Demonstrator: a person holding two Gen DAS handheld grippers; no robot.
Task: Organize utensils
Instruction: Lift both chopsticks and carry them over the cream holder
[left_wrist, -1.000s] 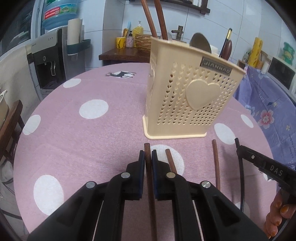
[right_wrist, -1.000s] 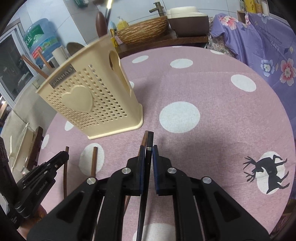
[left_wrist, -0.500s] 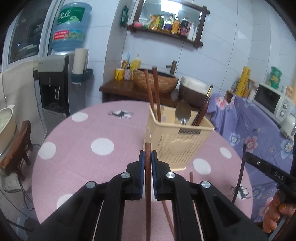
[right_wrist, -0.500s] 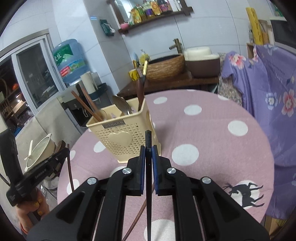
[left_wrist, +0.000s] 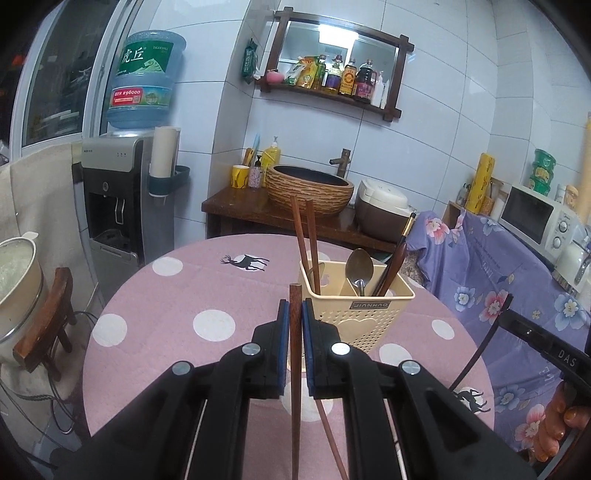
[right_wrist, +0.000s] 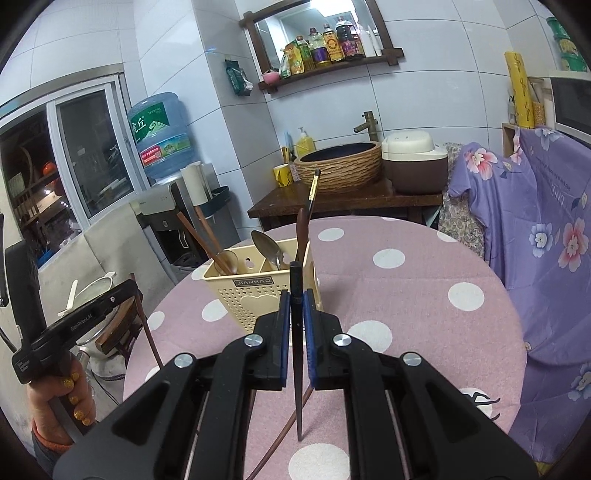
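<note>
A kitchen table (left_wrist: 155, 317) under a pink spotted cloth held a cream basket (left_wrist: 356, 310) with chopsticks and a spoon. A second earlier both tongs were low at the cloth; now they had risen. The left gripper (left_wrist: 295, 314) clenched a brown chopstick (left_wrist: 294, 369), the right gripper (right_wrist: 296, 306) a black chopstick (right_wrist: 297, 350). Another chopstick (left_wrist: 332, 435) lay on the cloth, so dropping both into the basket likely came next.

Each fisheye sat just behind its own fingers, raised over the near edge of the round counter (left_wrist: 155, 306) and angled slightly down toward the tiled back wall. Both views shared the cream utensil basket (left_wrist: 364, 314) (right_wrist: 255, 295), the basin and the bottle shelf (left_wrist: 332, 92) (right_wrist: 325, 62). Each view caught the other gripper at its edge.
</note>
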